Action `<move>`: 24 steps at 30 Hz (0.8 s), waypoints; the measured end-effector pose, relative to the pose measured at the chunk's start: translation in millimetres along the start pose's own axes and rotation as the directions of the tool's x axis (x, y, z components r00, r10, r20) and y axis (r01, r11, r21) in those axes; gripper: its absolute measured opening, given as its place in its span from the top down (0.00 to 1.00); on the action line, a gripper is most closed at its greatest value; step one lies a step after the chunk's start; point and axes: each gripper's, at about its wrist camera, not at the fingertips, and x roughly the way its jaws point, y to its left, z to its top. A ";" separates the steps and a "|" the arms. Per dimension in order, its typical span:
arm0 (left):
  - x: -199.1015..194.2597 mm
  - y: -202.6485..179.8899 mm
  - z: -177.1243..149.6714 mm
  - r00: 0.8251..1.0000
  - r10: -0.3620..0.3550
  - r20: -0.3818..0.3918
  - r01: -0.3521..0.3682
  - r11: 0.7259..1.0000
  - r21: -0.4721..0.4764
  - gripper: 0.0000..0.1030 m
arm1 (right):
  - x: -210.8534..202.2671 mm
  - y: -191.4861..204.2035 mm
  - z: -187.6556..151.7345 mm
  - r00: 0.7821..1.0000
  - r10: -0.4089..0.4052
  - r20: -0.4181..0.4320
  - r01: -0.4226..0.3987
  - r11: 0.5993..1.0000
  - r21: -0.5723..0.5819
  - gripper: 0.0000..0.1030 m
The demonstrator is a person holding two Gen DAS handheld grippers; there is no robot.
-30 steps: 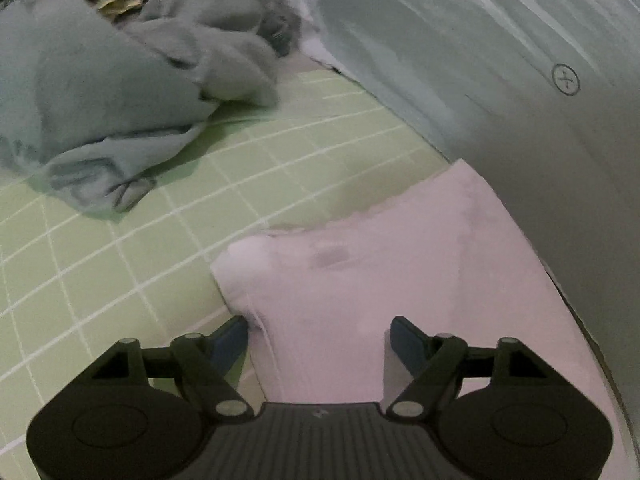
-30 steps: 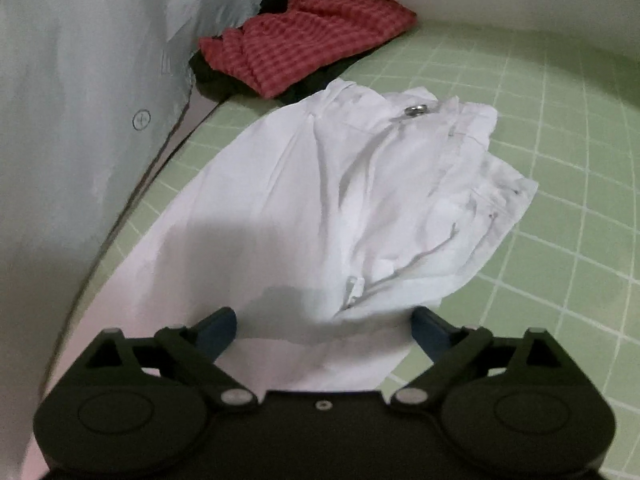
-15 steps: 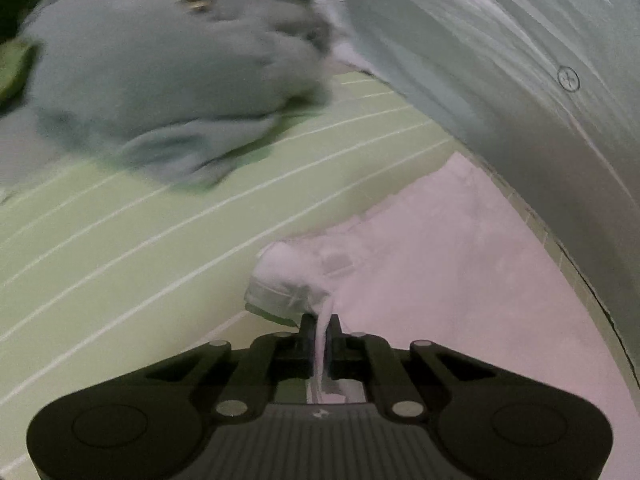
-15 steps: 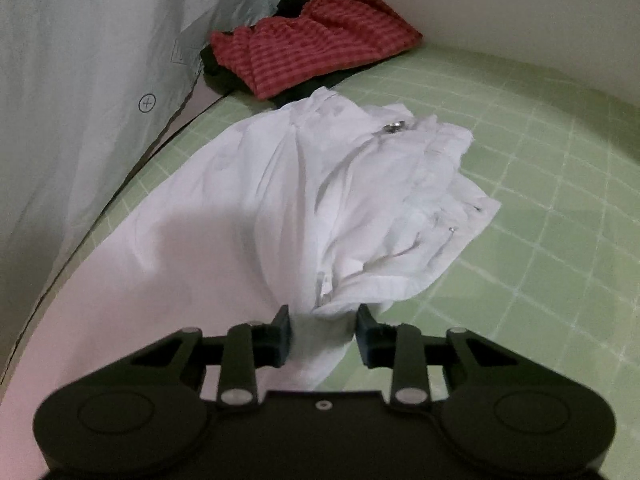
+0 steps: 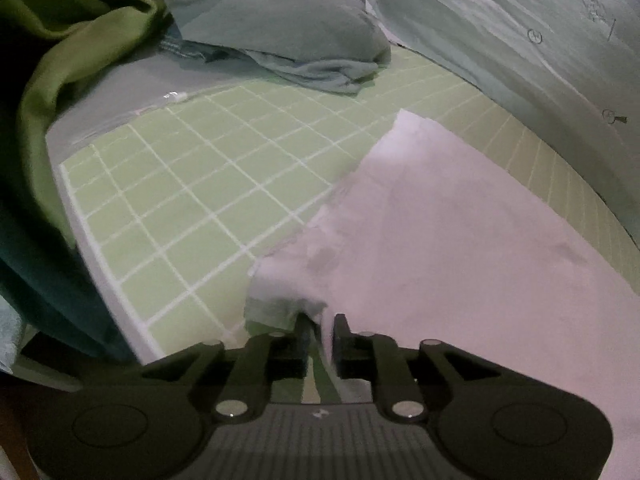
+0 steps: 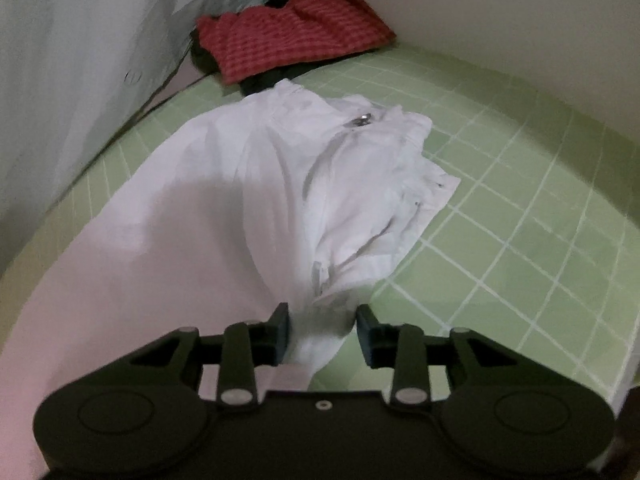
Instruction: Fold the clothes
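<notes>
Garment in hand: white trousers (image 6: 256,184) lie stretched along the green grid mat (image 6: 520,208), close to the mat's edge that runs under the pale wall sheet (image 5: 500,40); the waistband with its metal button (image 6: 362,121) points toward the mat's far corner.
Left gripper (image 5: 320,330): its jaws are pinched nearly together on a hem corner of the white trousers, with cloth bunched just ahead of the tips and a lifted flap showing mat beneath it.
Right gripper (image 6: 322,328): jaws partly closed with a thick gather of the trousers' cloth between them; the fingers seem to press it from both sides, though how firm the hold is cannot be told.
Why held so: my reading is that taking both ends of the near edge lets the cloth be raised evenly and carried across itself without twisting.
Fold state: the upper part is creased and heaped and the leg lies flat; no neat fold shows.
Other clothes: a grey garment pile (image 5: 280,28) sits at the mat's far-left corner beside green cloth (image 5: 80,60); a red checked garment (image 6: 292,36) rests on dark cloth at the far corner by the wall, well apart from the trousers, probably to keep the working area free.
</notes>
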 end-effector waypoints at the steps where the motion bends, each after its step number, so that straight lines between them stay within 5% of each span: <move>1: -3.5 3.8 -0.5 1.000 -0.001 0.002 0.001 1.000 0.004 0.82 | -3.4 4.0 -2.7 1.000 -0.013 0.002 0.013 1.000 -0.022 0.62; 4: -15.6 14.0 8.8 0.999 0.016 0.038 -0.016 1.000 0.013 0.80 | -17.2 19.4 -21.0 0.999 -0.035 0.015 0.036 0.997 -0.074 0.45; 5: -19.4 17.5 14.5 0.998 0.030 0.061 -0.031 0.999 0.016 0.80 | -22.4 24.5 -29.4 0.999 -0.033 0.021 0.035 0.995 -0.091 0.28; 8: -22.6 28.1 35.1 0.994 0.028 0.107 -0.031 0.999 0.023 0.58 | -39.2 48.7 -61.2 0.998 -0.006 0.061 0.016 0.984 -0.175 0.01; 10: -20.1 31.7 48.3 0.992 0.011 0.125 -0.015 0.999 0.033 0.31 | -52.3 66.4 -82.9 0.994 0.015 0.105 0.011 0.970 -0.244 0.00; 11: -18.5 31.4 54.3 0.991 0.003 0.137 -0.010 0.999 0.051 0.27 | -58.8 76.7 -92.7 0.992 0.011 0.128 0.024 0.963 -0.270 0.00; 16: 6.0 20.8 82.4 0.989 -0.057 0.133 0.034 0.986 0.166 0.21 | -77.3 123.0 -125.6 0.979 0.009 0.204 0.058 0.945 -0.320 0.00; 24: 66.4 -5.2 136.5 0.977 -0.204 0.066 0.175 0.935 0.310 0.21 | -80.1 167.9 -161.0 0.980 -0.043 0.196 0.099 0.953 -0.285 0.00</move>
